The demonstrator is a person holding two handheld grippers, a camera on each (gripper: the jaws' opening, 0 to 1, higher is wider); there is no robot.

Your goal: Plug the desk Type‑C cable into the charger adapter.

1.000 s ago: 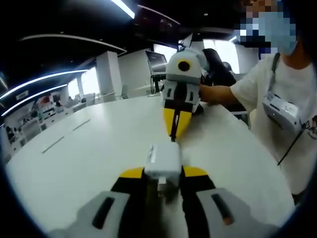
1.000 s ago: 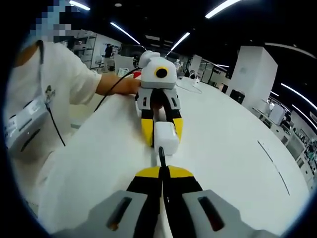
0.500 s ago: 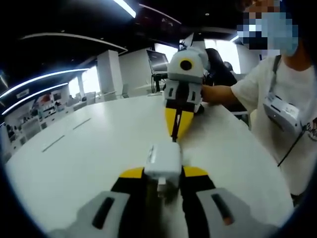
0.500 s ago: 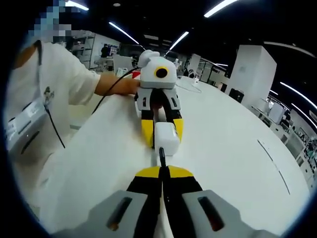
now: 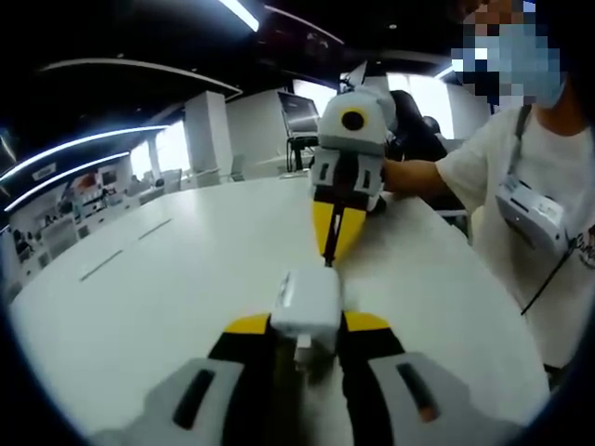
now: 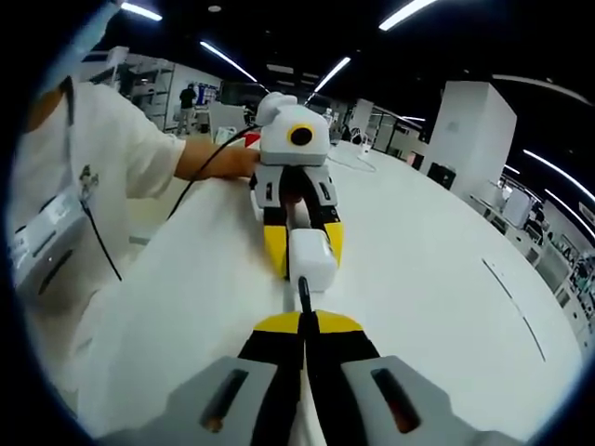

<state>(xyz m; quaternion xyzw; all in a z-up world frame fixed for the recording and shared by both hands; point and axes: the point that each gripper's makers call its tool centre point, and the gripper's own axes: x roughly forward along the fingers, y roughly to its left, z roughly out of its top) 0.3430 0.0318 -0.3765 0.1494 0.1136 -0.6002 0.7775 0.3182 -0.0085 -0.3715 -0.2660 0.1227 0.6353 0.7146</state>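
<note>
- Left gripper [image 5: 305, 327] clamps the white charger adapter [image 5: 305, 302] just above the white table [image 5: 167, 288].
- Right gripper [image 6: 304, 321] pinches the black Type-C cable [image 6: 302, 295], its plug tip pointed at the adapter, very near it.
- Whether they touch, I cannot tell.

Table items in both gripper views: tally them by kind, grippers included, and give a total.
Grippers: 2, the left gripper and the right gripper
White charger adapter: 1, held by the left gripper
Type-C cable plug: 1, held by the right gripper, tip close to the adapter
Round white table: 1
Total: 5
</note>
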